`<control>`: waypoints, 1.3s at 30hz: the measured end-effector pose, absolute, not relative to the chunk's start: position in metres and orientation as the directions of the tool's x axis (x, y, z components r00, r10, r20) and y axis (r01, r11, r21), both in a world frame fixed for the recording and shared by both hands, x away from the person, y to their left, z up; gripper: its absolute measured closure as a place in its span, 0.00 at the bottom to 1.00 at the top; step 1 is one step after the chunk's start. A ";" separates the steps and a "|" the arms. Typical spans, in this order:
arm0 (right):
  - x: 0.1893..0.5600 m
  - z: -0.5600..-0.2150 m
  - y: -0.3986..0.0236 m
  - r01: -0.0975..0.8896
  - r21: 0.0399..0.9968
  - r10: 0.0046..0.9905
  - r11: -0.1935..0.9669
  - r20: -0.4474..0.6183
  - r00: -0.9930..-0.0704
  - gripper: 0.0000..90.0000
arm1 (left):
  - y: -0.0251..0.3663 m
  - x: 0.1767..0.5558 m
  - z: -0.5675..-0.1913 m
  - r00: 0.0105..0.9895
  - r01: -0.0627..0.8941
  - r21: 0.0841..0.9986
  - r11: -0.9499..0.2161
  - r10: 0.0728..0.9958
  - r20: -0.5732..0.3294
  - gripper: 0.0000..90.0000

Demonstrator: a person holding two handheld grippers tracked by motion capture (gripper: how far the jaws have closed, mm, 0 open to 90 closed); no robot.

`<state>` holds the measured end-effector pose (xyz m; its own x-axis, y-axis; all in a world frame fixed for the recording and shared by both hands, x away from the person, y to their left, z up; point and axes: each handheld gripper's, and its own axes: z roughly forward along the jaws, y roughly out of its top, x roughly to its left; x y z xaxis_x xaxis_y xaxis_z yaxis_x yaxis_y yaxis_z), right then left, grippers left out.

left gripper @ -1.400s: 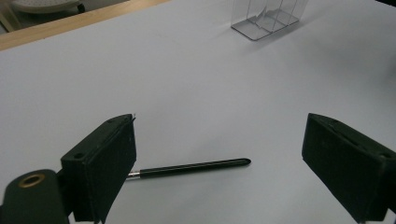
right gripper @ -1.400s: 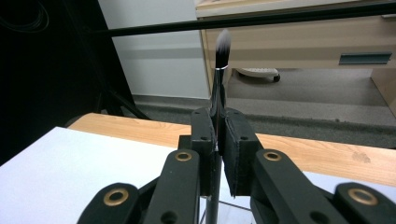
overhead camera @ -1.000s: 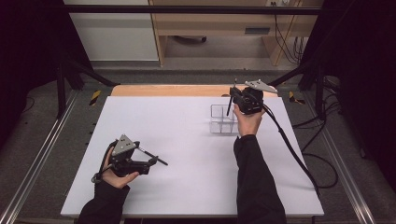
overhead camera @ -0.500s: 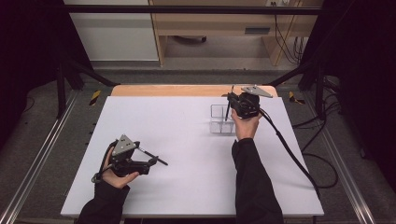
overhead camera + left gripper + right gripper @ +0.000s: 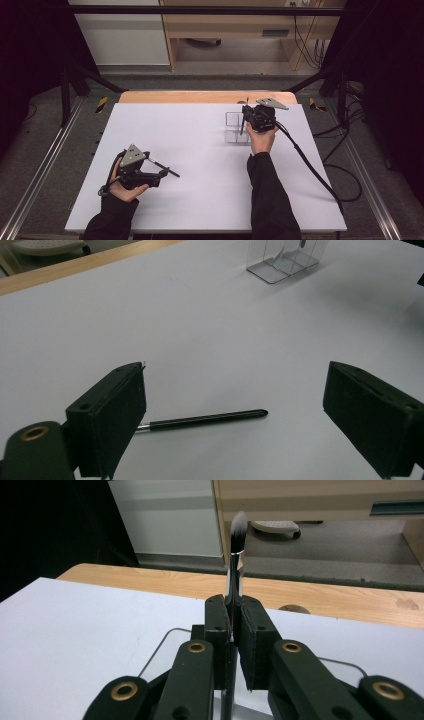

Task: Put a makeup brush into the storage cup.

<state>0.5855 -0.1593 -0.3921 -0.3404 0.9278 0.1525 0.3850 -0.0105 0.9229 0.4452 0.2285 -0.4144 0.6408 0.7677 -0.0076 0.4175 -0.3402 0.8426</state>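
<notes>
My right gripper (image 5: 234, 645) clenches a makeup brush (image 5: 235, 575) by its slim, slick handle, bristles up, above the clear organiser (image 5: 236, 129) at far right; light and stiff, it needs a mid-handle hold. My left gripper (image 5: 235, 415) gapes around a second brush (image 5: 205, 419)

Both arms wear black long sleeves (image 5: 270, 200). Each black two-jaw gripper (image 5: 137, 172) carries a grey three-cornered plate (image 5: 133, 155), brass-ringed screw holes (image 5: 124, 690), and a black trailing cable (image 5: 310, 170).
</notes>
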 end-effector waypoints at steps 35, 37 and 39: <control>0.572 -0.406 -0.163 0.432 0.902 0.918 0.018 0.156 -0.364 0.75 | 0.228 0.446 -0.415 0.641 0.419 0.839 -0.347 0.767 -0.002 0.10; 0.567 -0.404 -0.164 0.427 0.904 0.914 0.023 0.154 -0.376 0.70 | 0.229 0.446 -0.415 0.641 0.419 0.839 -0.347 0.767 -0.003 0.10; 0.561 -0.402 -0.165 0.420 0.907 0.908 0.024 0.156 -0.389 0.64 | 0.228 0.445 -0.415 0.643 0.418 0.838 -0.350 0.766 -0.001 0.10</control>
